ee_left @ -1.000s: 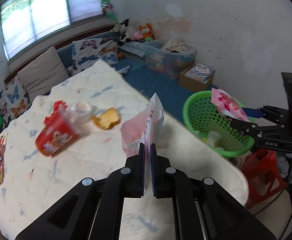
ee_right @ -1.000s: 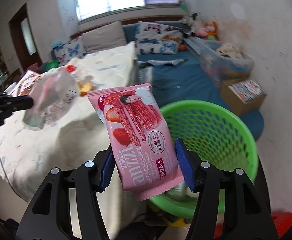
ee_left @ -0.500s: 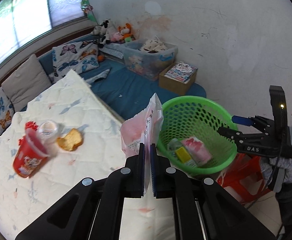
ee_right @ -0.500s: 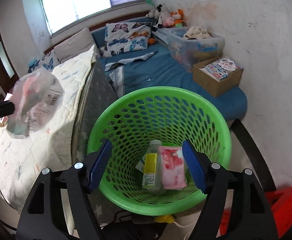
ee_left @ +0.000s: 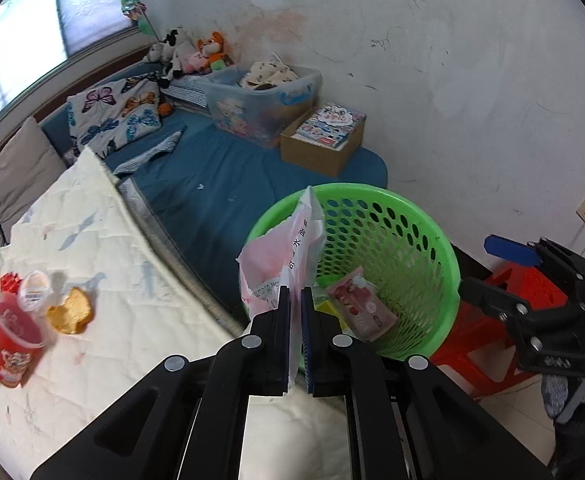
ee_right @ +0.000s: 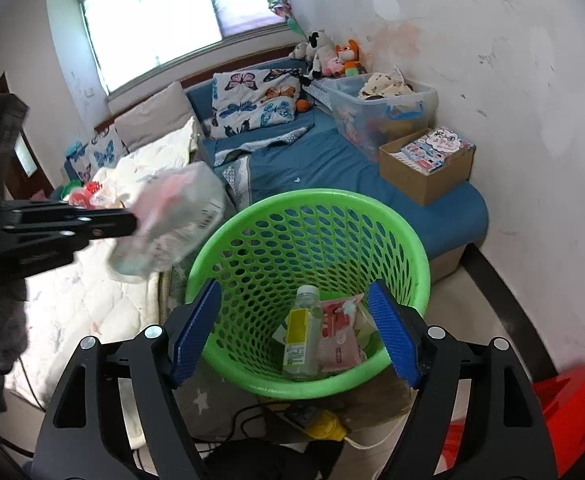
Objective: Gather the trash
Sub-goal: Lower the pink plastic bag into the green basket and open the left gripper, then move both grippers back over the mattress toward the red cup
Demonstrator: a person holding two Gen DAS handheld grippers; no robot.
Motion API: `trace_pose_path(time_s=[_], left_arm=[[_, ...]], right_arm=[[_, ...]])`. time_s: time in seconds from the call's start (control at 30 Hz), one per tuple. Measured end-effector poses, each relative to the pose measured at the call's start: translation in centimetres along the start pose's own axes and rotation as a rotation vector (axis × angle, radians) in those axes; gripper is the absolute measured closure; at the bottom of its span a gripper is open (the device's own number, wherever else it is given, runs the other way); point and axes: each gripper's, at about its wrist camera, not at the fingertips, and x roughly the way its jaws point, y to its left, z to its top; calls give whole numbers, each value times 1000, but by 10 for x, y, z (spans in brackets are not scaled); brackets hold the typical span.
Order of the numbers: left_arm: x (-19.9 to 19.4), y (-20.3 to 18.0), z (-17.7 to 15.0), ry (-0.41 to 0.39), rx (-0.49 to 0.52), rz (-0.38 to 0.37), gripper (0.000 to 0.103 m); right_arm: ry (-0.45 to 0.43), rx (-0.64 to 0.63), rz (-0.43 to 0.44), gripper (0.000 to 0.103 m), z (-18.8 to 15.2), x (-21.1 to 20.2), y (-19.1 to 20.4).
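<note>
A green mesh basket (ee_right: pixel 396 232) stands beside the bed, with a pink snack packet (ee_right: pixel 338 340) and a clear bottle (ee_right: pixel 301 332) lying inside. My left gripper (ee_left: pixel 295 322) is shut on a crumpled pink-and-clear plastic bag (ee_left: pixel 282 256), held at the basket's (ee_left: pixel 424 236) left rim. From the right wrist view, that bag (ee_right: pixel 168 224) hangs just left of the basket. My right gripper (ee_right: pixel 292 328) hovers over the basket's near edge, its jaws opening with nothing held between them. A red cup (ee_left: pixel 12 340), a small lidded tub (ee_left: pixel 32 286) and a yellowish scrap (ee_left: pixel 70 312) lie on the bed.
The cream quilt (ee_left: pixel 104 240) covers the bed on the left, a blue mattress (ee_left: pixel 228 184) behind it. A clear storage bin (ee_left: pixel 264 100) and a cardboard box (ee_left: pixel 322 140) sit by the wall. A red stool (ee_left: pixel 520 284) stands right of the basket. Cables and a yellow plug (ee_right: pixel 324 426) lie on the floor.
The right gripper let go of the pink snack packet, which dropped into the basket, and its jaws spread wider. The left gripper carried its bag rightward from over the bed to the basket's rim.
</note>
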Motion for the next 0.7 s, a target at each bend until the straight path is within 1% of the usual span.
trace_pose_path(time_s=[0.17,0.2,0.23,0.27,0.37,0.4,0.43,0.47,0.63,0.7], left_arm=[[17,-12,7,26,-11,-38,97],[19,-13,8,27,-12,-42,95],[20,-15,8,24,-13,-41,91],[20,-16,8,17,-12,-41,80],[19,-21,6,-3,-1,-38,66],[18,-22,5,-9,-1,-45,55],[16,-22,4,-17,-4,-44,52],[14,-22,4,-23,-3,-32,52],[4,-13,-3,-28,-18,-22,51],[-2,-6,-7,-32,-25,-5,49]], right_arm=[[-2,9,4,27,-4,-6,-2],[-4,9,4,27,-5,-7,-2],[-5,10,2,27,-6,-8,-3],[-4,13,3,27,-6,-9,-4],[-4,17,2,27,-9,-10,-6],[-4,17,3,27,-9,-10,-6],[-4,19,3,27,-9,-10,-6],[-5,21,4,27,-9,-11,-6],[-8,17,15,27,-9,-13,-1],[-9,8,21,27,-9,-14,4]])
